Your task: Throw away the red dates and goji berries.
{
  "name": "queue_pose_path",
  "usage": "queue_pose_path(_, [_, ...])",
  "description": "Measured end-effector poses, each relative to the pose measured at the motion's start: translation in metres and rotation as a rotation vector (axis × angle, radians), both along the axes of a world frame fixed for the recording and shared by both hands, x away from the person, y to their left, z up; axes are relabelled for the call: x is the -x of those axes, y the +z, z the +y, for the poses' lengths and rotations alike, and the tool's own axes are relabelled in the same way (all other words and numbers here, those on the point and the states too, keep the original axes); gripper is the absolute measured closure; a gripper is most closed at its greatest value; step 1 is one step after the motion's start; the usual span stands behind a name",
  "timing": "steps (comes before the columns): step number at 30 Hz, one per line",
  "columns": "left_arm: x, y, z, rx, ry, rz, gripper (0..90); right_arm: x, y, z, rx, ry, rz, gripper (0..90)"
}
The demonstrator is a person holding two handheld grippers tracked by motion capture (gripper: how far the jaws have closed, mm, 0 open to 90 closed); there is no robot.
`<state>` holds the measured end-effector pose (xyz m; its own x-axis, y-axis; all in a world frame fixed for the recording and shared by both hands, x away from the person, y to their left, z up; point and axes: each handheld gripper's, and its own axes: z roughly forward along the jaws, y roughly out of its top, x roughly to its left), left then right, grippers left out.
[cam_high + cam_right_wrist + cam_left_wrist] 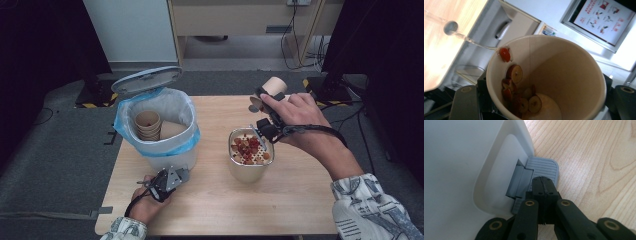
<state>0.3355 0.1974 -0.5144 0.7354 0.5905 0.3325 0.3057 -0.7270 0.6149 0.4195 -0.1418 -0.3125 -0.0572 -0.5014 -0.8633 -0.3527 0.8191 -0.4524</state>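
A beige paper cup with red dried fruit slices stuck inside is tilted above a metal strainer container on the wooden table, clamped in the right gripper. The left gripper, jaws pressed together and empty, pushes the grey pedal of the white bin.

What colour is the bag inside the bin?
Light blue: the thin plastic bag lines the white pedal bin, clearest in the high view.
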Motion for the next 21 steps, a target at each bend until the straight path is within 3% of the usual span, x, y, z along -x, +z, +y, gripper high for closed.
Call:
queue_pose_path(2, [0.000, 0.000, 0.000, -0.001, 0.000, 0.002, 89.6, 0.000, -0.016, 0.003, 0.115, 0.015, 0.033, 28.9])
queue_pose_path(3, [0.000, 0.000, 0.000, 0.000, 0.000, 0.002, 89.6, 0.000, -0.021, 0.003, 0.136, 0.019, 0.048, 29.0])
queue_pose_path(5, [0.000, 0.000, 0.000, 0.001, 0.000, 0.001, 89.6, 0.001, -0.012, 0.004, 0.096, 0.022, 0.026, 28.9])
queue_pose_path(6, [0.000, 0.000, 0.000, 0.001, 0.000, 0.002, 89.6, 0.001, -0.006, 0.002, 0.034, 0.004, 0.006, 28.9])
queue_pose_path(7, [0.000, 0.000, 0.000, 0.001, 0.000, 0.001, 89.5, -0.001, -0.010, 0.002, 0.067, 0.007, 0.005, 28.9])
queue_pose_path(8, [0.000, 0.000, 0.000, 0.003, 0.001, 0.001, 89.5, -0.001, -0.010, 0.002, 0.067, 0.007, 0.005, 28.9])
queue_pose_path(10, [0.000, 0.000, 0.000, 0.002, 0.001, 0.002, 89.6, 0.000, -0.029, 0.004, 0.209, 0.008, 0.031, 28.9])
queue_pose_path(11, [0.000, 0.000, 0.000, 0.002, 0.001, 0.000, 89.5, 0.001, -0.035, 0.003, 0.225, 0.005, 0.037, 28.9])
queue_pose_path(12, [0.000, 0.000, 0.000, 0.003, 0.001, 0.002, 89.6, 0.002, -0.033, 0.003, 0.211, 0.002, 0.029, 28.9])
queue_pose_path(13, [0.000, 0.000, 0.000, 0.003, 0.001, 0.002, 89.6, 0.002, -0.023, 0.004, 0.178, 0.011, -0.009, 28.9])
queue_pose_path(15, [0.000, 0.000, 0.000, 0.003, 0.001, 0.001, 89.6, 0.003, -0.020, 0.005, 0.194, 0.012, -0.023, 28.9])
queue_pose_path(21, [0.000, 0.000, 0.000, 0.002, 0.001, 0.000, 89.5, 0.003, -0.022, 0.007, 0.202, 0.016, -0.014, 28.9])
